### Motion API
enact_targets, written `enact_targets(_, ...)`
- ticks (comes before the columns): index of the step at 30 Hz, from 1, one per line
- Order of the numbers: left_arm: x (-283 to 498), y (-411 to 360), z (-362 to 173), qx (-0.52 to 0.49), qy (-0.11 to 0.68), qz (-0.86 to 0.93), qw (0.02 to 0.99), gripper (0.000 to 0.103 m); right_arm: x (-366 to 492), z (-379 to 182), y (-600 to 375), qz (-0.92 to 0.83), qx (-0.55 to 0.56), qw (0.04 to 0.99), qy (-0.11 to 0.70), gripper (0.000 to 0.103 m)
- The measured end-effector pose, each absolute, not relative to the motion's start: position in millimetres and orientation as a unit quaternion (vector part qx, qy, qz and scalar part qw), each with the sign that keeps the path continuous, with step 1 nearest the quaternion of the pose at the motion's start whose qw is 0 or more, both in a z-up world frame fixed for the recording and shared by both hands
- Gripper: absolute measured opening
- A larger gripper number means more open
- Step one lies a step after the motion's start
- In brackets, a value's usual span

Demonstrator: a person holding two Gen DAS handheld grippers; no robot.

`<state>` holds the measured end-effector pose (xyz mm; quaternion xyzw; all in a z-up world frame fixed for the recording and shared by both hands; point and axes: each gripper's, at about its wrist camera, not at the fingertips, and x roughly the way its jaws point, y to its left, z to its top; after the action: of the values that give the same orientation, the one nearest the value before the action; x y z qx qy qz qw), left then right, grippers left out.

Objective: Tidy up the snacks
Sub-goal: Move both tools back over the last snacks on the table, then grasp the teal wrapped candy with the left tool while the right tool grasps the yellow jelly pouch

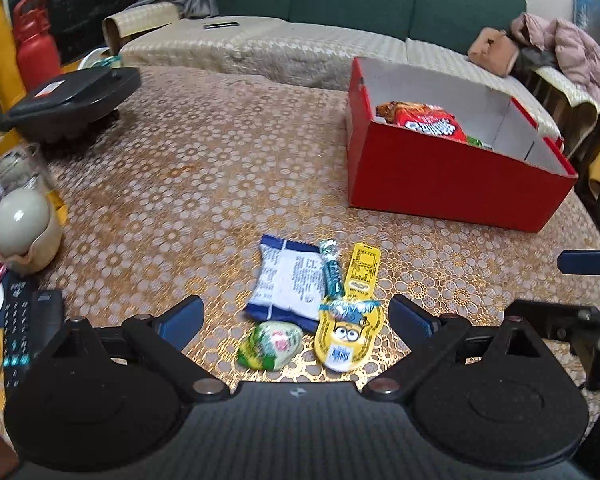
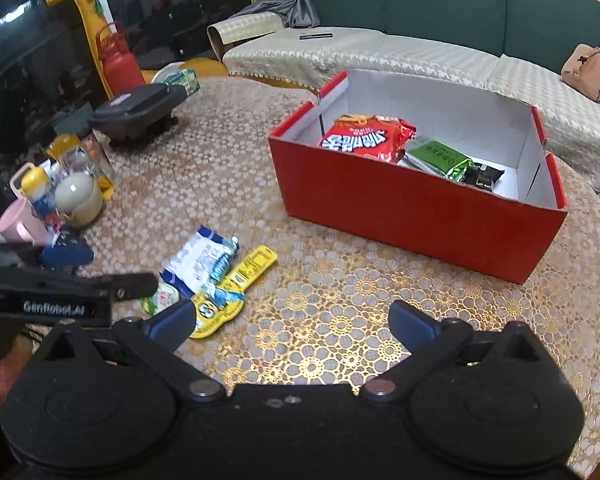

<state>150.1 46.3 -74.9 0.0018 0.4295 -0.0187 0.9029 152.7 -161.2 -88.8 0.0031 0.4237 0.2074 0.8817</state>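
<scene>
The left gripper (image 1: 296, 316) is spread wide and holds nothing. Between and just ahead of its fingertips, a cluster of snacks lies on the table (image 1: 204, 184): a green-wrapped sweet (image 1: 270, 345) nearest, a yellow cartoon-figure packet (image 1: 350, 320) touching it on the right, a blue-and-white packet (image 1: 288, 282) just beyond, and a small teal wrapper (image 1: 332, 270) lying on the seam between the two packets. No finger touches any item.

The right gripper (image 2: 292, 320) is also fully spread and empty. The same cluster sits ahead and to its left; its left fingertip overlaps the yellow packet in the view, and contact cannot be determined. Bare table lies between its fingers.

Further ahead and to the right of both grippers stands the red box (image 2: 412, 204), open-topped, containing a red snack bag (image 2: 364, 138), a green packet (image 2: 440, 160) and a small dark packet (image 2: 486, 178).
</scene>
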Motion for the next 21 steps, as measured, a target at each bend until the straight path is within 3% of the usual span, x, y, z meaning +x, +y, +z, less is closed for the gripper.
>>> enact_targets(10,195,22,-105,0.015,0.459,-0.018,0.888,0.095,161,-109,-181,0.188,0.003,0.878,0.44,0.102)
enact_targets(12,202,20,-111,0.015,0.468,-0.015,0.883,0.084,163,-113,-185,0.186,0.008,0.877,0.443,0.102)
enact_targets(14,209,20,-117,0.008,0.479,-0.014,0.878,0.059,165,-115,-188,0.185,0.012,0.876,0.445,0.102)
enact_targets(18,214,18,-122,0.012,0.478,-0.018,0.878,0.05,167,-119,-193,0.185,0.02,0.875,0.447,0.101)
enact_targets(20,215,14,-122,0.019,0.478,-0.023,0.878,0.03,169,-120,-194,0.185,0.022,0.874,0.448,0.101)
enact_targets(21,215,13,-122,0.019,0.48,-0.026,0.877,0.028,169,-121,-194,0.185,0.022,0.874,0.449,0.101)
